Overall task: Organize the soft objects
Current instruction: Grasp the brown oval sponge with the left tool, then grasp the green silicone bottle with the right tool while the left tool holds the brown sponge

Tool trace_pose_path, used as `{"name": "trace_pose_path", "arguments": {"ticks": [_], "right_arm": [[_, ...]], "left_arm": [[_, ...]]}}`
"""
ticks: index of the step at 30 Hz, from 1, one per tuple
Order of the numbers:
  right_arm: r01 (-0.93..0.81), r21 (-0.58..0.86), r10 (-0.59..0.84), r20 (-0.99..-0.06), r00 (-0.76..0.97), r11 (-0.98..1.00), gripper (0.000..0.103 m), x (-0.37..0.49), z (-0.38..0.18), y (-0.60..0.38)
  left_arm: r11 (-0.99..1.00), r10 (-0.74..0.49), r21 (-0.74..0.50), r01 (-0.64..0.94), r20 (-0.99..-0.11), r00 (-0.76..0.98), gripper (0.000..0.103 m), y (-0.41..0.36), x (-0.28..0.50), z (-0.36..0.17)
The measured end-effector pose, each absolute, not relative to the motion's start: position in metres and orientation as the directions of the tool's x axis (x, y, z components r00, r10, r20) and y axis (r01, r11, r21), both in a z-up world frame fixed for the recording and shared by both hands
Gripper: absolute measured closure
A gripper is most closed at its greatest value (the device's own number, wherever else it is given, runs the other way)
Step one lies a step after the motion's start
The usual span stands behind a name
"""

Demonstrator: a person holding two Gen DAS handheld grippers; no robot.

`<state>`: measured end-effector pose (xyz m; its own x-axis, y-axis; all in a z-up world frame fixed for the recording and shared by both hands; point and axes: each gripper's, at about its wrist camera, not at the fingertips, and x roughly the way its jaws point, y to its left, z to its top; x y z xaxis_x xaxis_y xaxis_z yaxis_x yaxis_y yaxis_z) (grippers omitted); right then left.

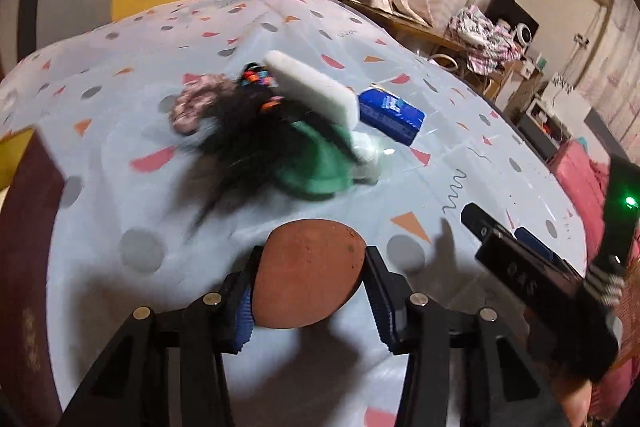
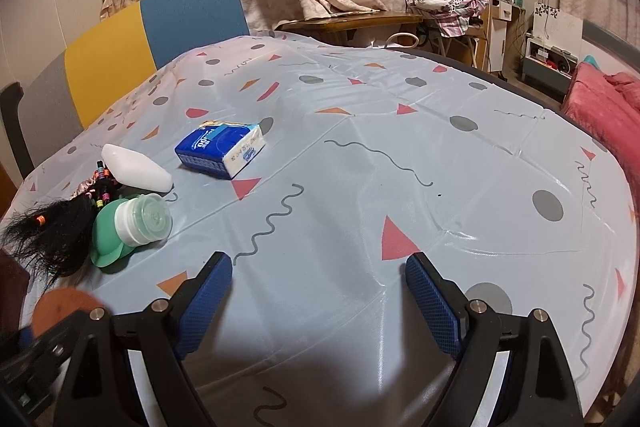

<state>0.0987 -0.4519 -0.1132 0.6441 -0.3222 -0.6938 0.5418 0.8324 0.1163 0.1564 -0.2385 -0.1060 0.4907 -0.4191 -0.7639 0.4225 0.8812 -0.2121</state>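
My left gripper (image 1: 314, 259) is shut on a brown rounded sponge (image 1: 310, 267), both pads against its sides, low over the table; the sponge (image 2: 60, 305) also shows at the right wrist view's lower left. Beyond it lies a pile: a black hairpiece with coloured beads (image 1: 236, 143), a pink scrunchie (image 1: 192, 107), a white foam block (image 1: 312, 87), a green squeeze bottle with a white cap (image 2: 132, 227) and a blue tissue pack (image 2: 220, 149). My right gripper (image 2: 320, 291) stands open over bare tablecloth with nothing between its fingers.
The round table wears a pale blue cloth (image 2: 400, 147) with coloured shapes. A yellow and blue chair (image 2: 160, 31) stands behind it. A dark red surface (image 1: 24, 267) is at the left edge, pink bedding (image 2: 600, 107) at the right, and cluttered shelves at the back.
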Motion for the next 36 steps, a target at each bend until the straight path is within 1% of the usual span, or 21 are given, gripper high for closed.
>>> {"name": "trace_pose_path", "arguments": {"ticks": [4,9,11,13,15,17,21,24,25,27,29,31,33,34,36], "right_arm": [[0.542,0.12,-0.321,-0.693,0.645,0.832,0.014,0.098,-0.113,-0.452],[0.543,0.122,-0.324,-0.687,0.65,0.831,0.014,0.097,-0.111,-0.452],[0.511,0.121,-0.307,-0.675,0.671,0.851,0.014,0.097,-0.104,-0.447],[0.411,0.104,-0.239,-0.677,0.696,0.906,0.014,0.105,-0.098,-0.434],[0.254,-0.002,-0.19,-0.67,0.718,0.967,0.014,0.121,-0.088,-0.407],[0.084,-0.108,-0.135,-0.672,0.728,0.991,0.014,0.14,-0.083,-0.381],[-0.116,-0.259,-0.106,-0.706,0.7,0.959,0.014,0.178,-0.086,-0.35],[-0.244,-0.311,-0.073,-0.74,0.668,0.918,0.014,0.203,-0.091,-0.335],[-0.287,-0.324,-0.075,-0.769,0.634,0.901,0.014,0.215,-0.096,-0.329],[-0.324,-0.32,-0.071,-0.8,0.596,0.89,0.014,0.229,-0.102,-0.325],[-0.356,-0.268,-0.032,-0.836,0.548,0.895,0.014,0.243,-0.108,-0.322],[-0.353,-0.247,-0.017,-0.839,0.544,0.902,0.014,0.25,-0.11,-0.323],[-0.328,-0.172,0.028,-0.852,0.523,0.929,0.022,0.254,-0.111,-0.33],[-0.3,-0.092,0.076,-0.86,0.504,0.949,0.028,0.255,-0.112,-0.338],[-0.255,-0.053,0.088,-0.856,0.509,0.965,0.028,0.252,-0.111,-0.347]], "left_arm": [[0.891,-0.416,-0.216,0.4,-0.74,0.528,0.055,-0.212,0.143,-0.109],[0.867,-0.462,-0.228,0.444,-0.704,0.539,0.055,-0.199,0.129,-0.117],[0.861,-0.476,-0.243,0.447,-0.695,0.539,0.055,-0.197,0.128,-0.117],[0.849,-0.505,-0.288,0.443,-0.686,0.524,0.055,-0.192,0.133,-0.12],[0.835,-0.537,-0.334,0.437,-0.671,0.512,0.055,-0.186,0.136,-0.121],[0.828,-0.55,-0.353,0.435,-0.663,0.509,0.055,-0.184,0.136,-0.122],[0.821,-0.562,-0.366,0.438,-0.651,0.51,0.055,-0.182,0.134,-0.123],[0.816,-0.572,-0.377,0.439,-0.643,0.51,0.055,-0.181,0.134,-0.124],[0.815,-0.572,-0.377,0.44,-0.642,0.51,0.055,-0.181,0.135,-0.125],[0.813,-0.576,-0.38,0.442,-0.638,0.511,0.054,-0.18,0.135,-0.125],[0.809,-0.582,-0.388,0.442,-0.633,0.51,0.054,-0.179,0.135,-0.126],[0.804,-0.589,-0.398,0.441,-0.629,0.508,0.054,-0.177,0.135,-0.127],[0.802,-0.593,-0.402,0.442,-0.625,0.507,0.054,-0.176,0.135,-0.127],[0.801,-0.595,-0.404,0.442,-0.624,0.507,0.054,-0.176,0.135,-0.128],[0.799,-0.597,-0.407,0.442,-0.622,0.506,0.054,-0.176,0.135,-0.128]]}}
